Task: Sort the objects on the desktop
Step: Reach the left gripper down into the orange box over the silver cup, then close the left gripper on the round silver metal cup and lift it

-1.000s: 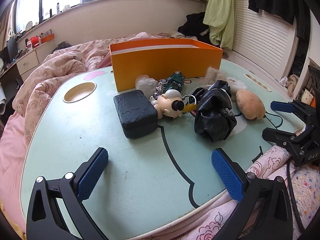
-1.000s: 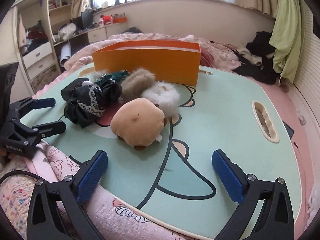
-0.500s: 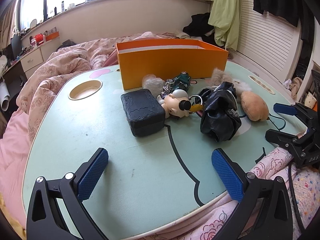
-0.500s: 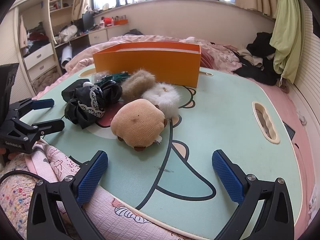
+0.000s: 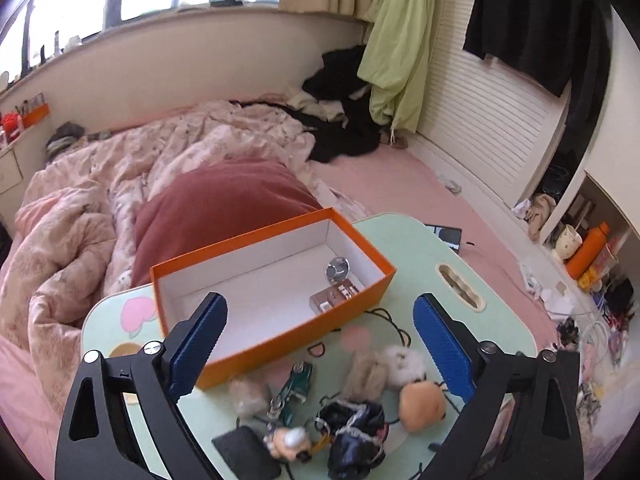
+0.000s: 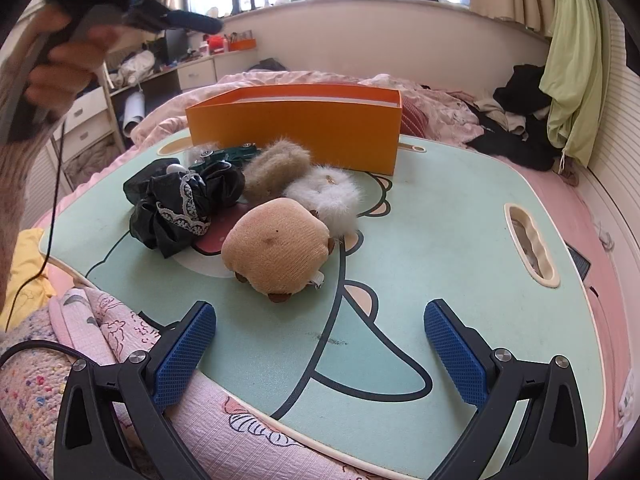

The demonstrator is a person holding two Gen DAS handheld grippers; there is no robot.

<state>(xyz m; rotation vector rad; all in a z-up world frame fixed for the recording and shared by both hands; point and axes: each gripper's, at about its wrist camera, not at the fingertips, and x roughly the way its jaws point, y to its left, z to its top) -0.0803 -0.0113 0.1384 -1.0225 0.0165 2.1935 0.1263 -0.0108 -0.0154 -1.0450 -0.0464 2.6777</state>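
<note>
From above, my left gripper [image 5: 318, 304] looks down into the orange box [image 5: 280, 344], which holds a small brown carton [image 5: 334, 295] and a round metal piece [image 5: 338, 270]. Its jaws are closing with nothing between them. On the mint table [image 5: 500, 328] below lie a green toy car [image 5: 298, 380], a beige fur scrunchie [image 5: 368, 372], a white one [image 5: 404, 362], a tan plush [image 5: 422, 404], a black lace cloth [image 5: 354, 436], a figurine keychain [image 5: 290, 442] and a dark case [image 5: 244, 454]. My right gripper [image 6: 319, 308] stands open over the near table edge, short of the tan plush [image 6: 276, 248].
A hand [image 6: 68, 52] holds the left gripper high at the upper left of the right wrist view. The table has a handle slot [image 6: 528, 240] on its right side and a round cup recess [image 5: 124, 350]. Pink bedding [image 5: 120, 184] surrounds it; a phone [image 5: 448, 236] lies beyond.
The left gripper has risen and moved toward the orange box, so its view now looks down into it, and its jaws have narrowed. The right gripper has stayed still.
</note>
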